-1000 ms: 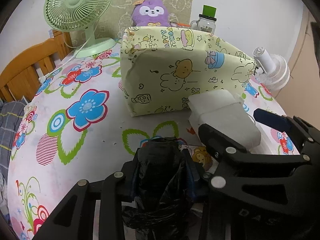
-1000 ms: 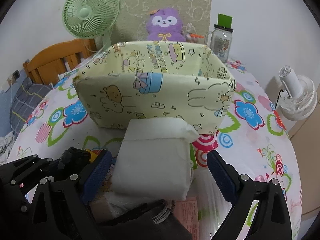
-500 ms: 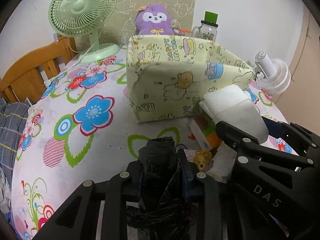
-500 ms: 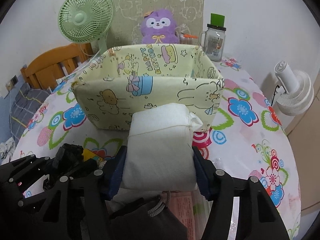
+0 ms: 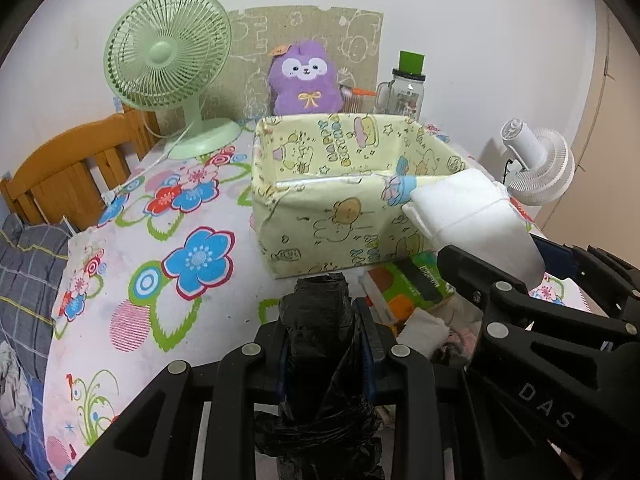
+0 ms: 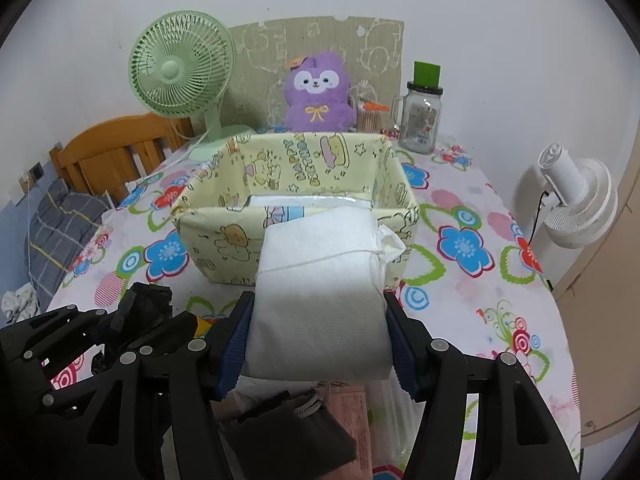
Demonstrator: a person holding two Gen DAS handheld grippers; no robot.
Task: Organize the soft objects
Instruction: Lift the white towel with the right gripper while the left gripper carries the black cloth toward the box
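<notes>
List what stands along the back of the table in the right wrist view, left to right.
Green fan → purple plush → glass jar → white fan, off the table's right edge.

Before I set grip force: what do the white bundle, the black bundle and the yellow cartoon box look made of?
White tied bundle: soft nonwoven or tissue-like sheet, matte, finely dimpled, bulging between the right gripper fingers. Black crinkled bundle: thin plastic film, probably a bag, with glossy creases, clamped in the left gripper. Yellow cartoon-print box: seemingly printed fabric or paper over board, with slightly bowed walls.
</notes>
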